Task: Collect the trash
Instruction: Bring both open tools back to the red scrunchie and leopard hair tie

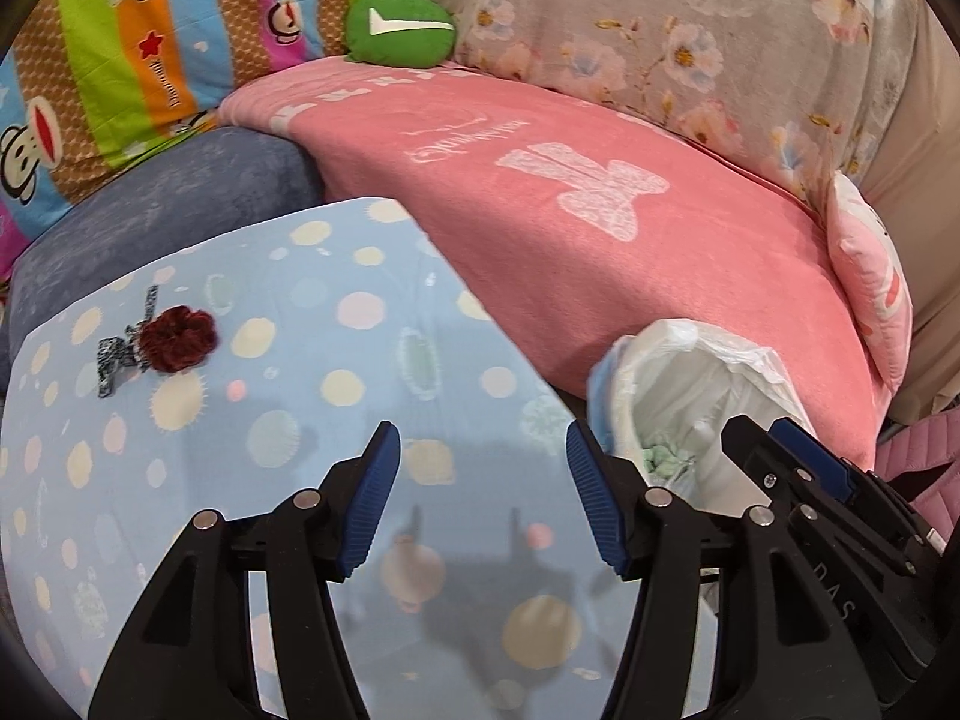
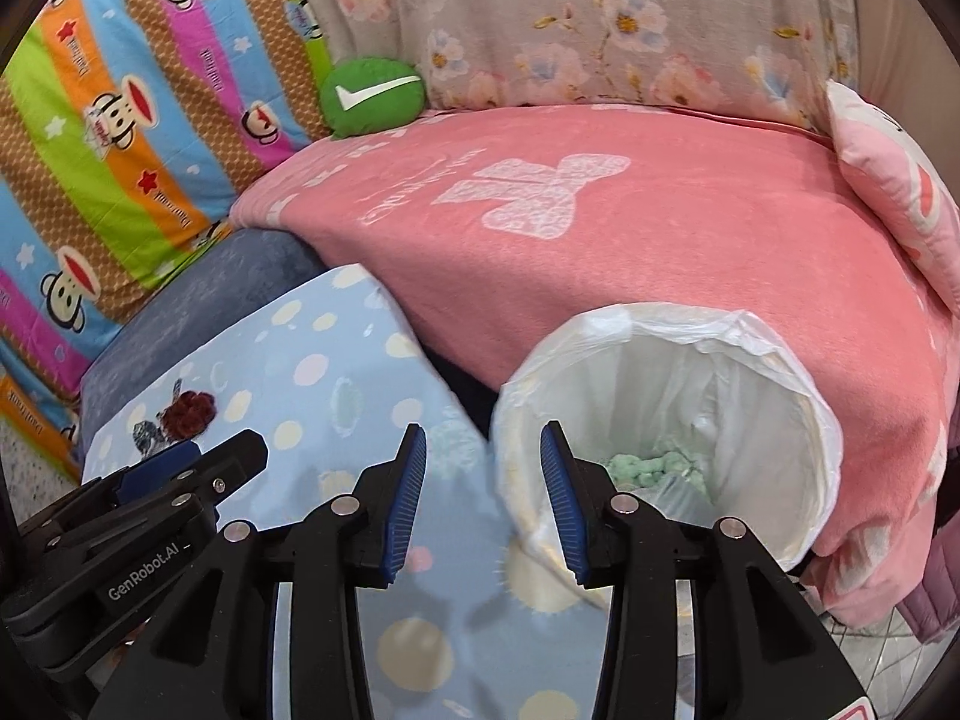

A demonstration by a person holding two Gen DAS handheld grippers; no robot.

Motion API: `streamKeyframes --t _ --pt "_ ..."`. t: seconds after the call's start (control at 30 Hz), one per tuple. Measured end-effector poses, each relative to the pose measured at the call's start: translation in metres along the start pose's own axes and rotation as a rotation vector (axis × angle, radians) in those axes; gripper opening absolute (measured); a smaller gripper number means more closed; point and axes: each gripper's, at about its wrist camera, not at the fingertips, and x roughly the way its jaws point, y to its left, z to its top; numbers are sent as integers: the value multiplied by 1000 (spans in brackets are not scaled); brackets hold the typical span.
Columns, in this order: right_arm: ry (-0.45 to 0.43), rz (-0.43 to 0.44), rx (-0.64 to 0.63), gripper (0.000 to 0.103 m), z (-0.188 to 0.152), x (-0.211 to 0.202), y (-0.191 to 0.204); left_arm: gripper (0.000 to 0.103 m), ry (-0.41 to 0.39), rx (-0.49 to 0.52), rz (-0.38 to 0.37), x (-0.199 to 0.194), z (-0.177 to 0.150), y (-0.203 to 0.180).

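A bin lined with a white bag [image 2: 690, 324] stands between the dotted blue cloth [image 2: 336, 372] and the pink blanket, with crumpled green trash [image 2: 654, 471] at its bottom. My right gripper [image 2: 483, 456] hangs open and empty over the bin's left rim. In the left wrist view the bin [image 1: 750, 360] is at the right, with the green trash [image 1: 663, 459] inside it. My left gripper [image 1: 480, 462] is open above the blue cloth [image 1: 336, 372], nothing between its pads. A dark red crumpled piece [image 1: 180, 339] and a black-and-white strip [image 1: 123, 354] lie on the cloth, far left.
A pink blanket [image 1: 600, 228] covers the seat behind the bin. A green round cushion [image 1: 399, 27], a striped monkey-print cover [image 1: 120, 60] and a floral cover [image 1: 690, 30] stand at the back. A pink pillow [image 1: 870, 276] is at the right. A blue-grey cushion [image 1: 180, 192] is under the cloth.
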Motion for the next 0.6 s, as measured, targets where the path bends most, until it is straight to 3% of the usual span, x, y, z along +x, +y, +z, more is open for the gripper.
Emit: streamKeyframes --t 0.6 --pt "74 83 -211 44 -22 31 123 58 -22 -186 191 -14 -18 141"
